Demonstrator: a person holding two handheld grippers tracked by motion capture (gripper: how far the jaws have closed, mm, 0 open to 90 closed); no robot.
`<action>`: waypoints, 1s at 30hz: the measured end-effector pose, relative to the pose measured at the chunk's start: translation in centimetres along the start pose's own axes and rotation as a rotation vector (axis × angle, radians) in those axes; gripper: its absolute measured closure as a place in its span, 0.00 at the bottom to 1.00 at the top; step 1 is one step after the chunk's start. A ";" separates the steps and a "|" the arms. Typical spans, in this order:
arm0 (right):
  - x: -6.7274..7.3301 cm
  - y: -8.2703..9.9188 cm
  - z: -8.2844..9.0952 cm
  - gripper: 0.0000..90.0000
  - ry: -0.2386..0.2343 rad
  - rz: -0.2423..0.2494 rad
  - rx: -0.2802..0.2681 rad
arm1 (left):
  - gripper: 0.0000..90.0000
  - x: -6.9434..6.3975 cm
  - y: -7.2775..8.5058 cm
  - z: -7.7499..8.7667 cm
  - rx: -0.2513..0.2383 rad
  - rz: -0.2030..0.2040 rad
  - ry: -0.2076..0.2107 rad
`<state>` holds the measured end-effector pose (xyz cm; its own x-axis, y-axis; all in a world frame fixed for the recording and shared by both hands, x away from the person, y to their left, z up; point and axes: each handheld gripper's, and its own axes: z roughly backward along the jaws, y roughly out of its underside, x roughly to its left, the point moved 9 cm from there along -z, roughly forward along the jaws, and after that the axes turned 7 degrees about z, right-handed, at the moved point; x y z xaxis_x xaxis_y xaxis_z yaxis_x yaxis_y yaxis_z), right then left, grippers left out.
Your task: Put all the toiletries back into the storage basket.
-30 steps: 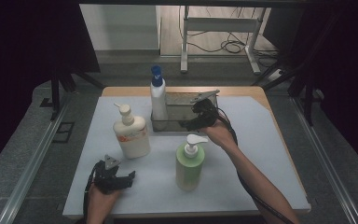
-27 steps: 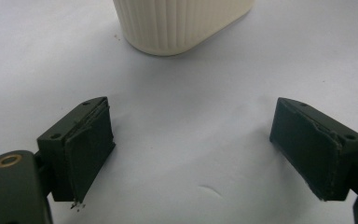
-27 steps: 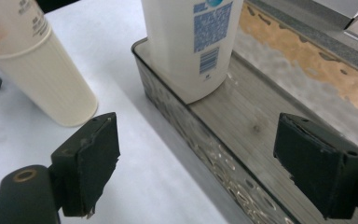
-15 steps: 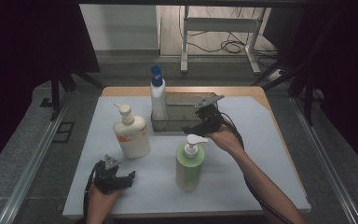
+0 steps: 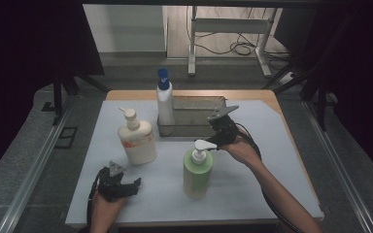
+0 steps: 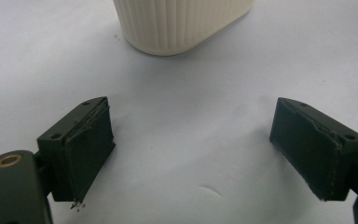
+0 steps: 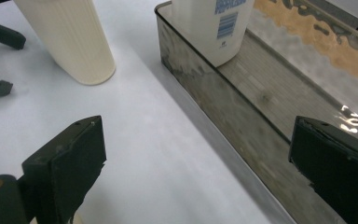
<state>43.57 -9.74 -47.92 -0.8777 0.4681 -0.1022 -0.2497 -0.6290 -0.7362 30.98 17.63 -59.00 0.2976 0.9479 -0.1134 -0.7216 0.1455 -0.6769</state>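
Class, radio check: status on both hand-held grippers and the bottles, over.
Left hand-held gripper open, empty. Right hand-held gripper open, empty, beside metal tray. Blue-capped bottle upright in tray. Green pump bottle close below right gripper.

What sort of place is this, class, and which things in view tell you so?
Probably a lab recording bench: a table under a white sheet, dark curtains at the sides, loose cables on the floor behind.
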 end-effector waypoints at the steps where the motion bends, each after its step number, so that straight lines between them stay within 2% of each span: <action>1: 0.0 0.2 0.1 0.04 0.000 -0.001 0.002 | 0.14 0.0 0.0 0.0 0.000 0.000 0.000; 16: 0.8 2.6 1.7 0.04 -0.012 0.004 0.013 | 0.14 0.0 0.0 0.0 0.000 -0.001 0.000; 23: 1.6 3.9 2.7 0.04 -0.015 0.010 0.029 | 0.14 0.0 0.0 0.0 0.000 -0.001 0.000; 30: 3.0 4.9 3.9 0.03 -0.041 0.014 0.016 | 0.14 0.0 0.0 0.0 0.000 -0.001 -0.001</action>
<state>38.14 -13.84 -49.26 -0.8971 0.4336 -0.0846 -0.2435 -0.6451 -0.7243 30.98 17.63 -59.00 0.2976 0.9480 -0.1125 -0.7212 0.1461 -0.6771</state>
